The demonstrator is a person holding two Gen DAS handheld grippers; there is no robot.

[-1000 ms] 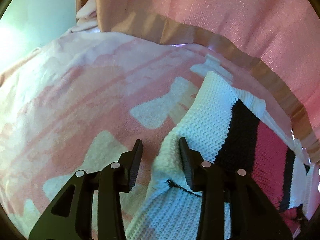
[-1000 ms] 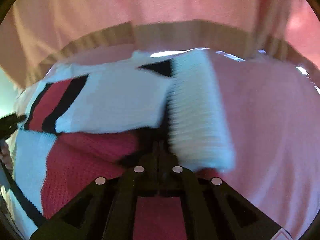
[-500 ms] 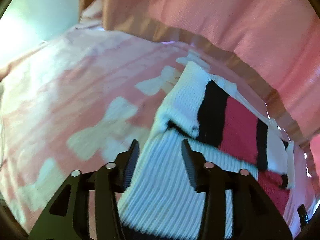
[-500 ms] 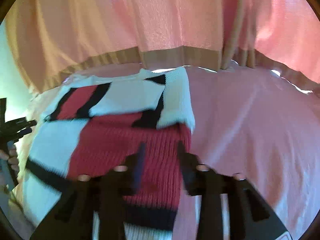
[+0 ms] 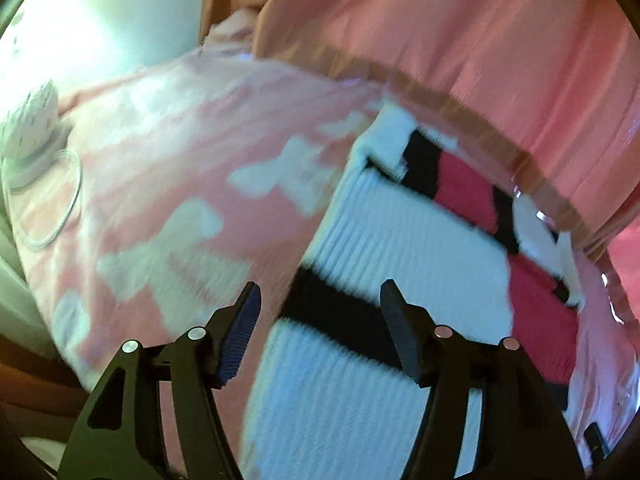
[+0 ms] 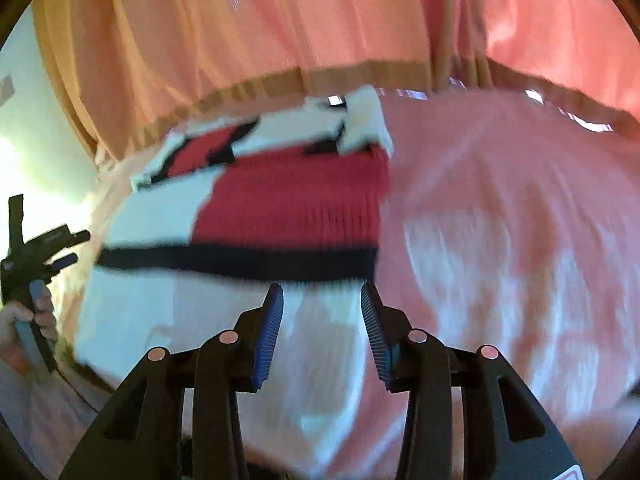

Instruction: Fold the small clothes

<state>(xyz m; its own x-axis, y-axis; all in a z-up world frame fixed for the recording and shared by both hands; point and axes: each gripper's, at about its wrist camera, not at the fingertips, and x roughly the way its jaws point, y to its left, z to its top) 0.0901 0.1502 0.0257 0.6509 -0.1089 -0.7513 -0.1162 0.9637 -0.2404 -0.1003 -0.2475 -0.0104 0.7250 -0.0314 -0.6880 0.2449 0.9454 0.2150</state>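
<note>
Knit sweater (image 6: 280,208) flat on pink blanket (image 6: 500,208); no legible writing.

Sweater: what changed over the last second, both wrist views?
The right hand-held gripper let go of the white sleeve, now folded across the sweater, and opened. Both it and the left hand-held gripper pulled back toward the hem. The left jaws spread wider. The sweater stays flat on the pink bedspread.

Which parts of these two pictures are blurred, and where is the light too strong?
Left wrist view: the sweater and bedspread are motion-smeared, the left claw is sharp, and the wall at upper left is overexposed. Right wrist view: the sweater is streaked, the right claw is sharp, and glare washes the left edge.
</note>
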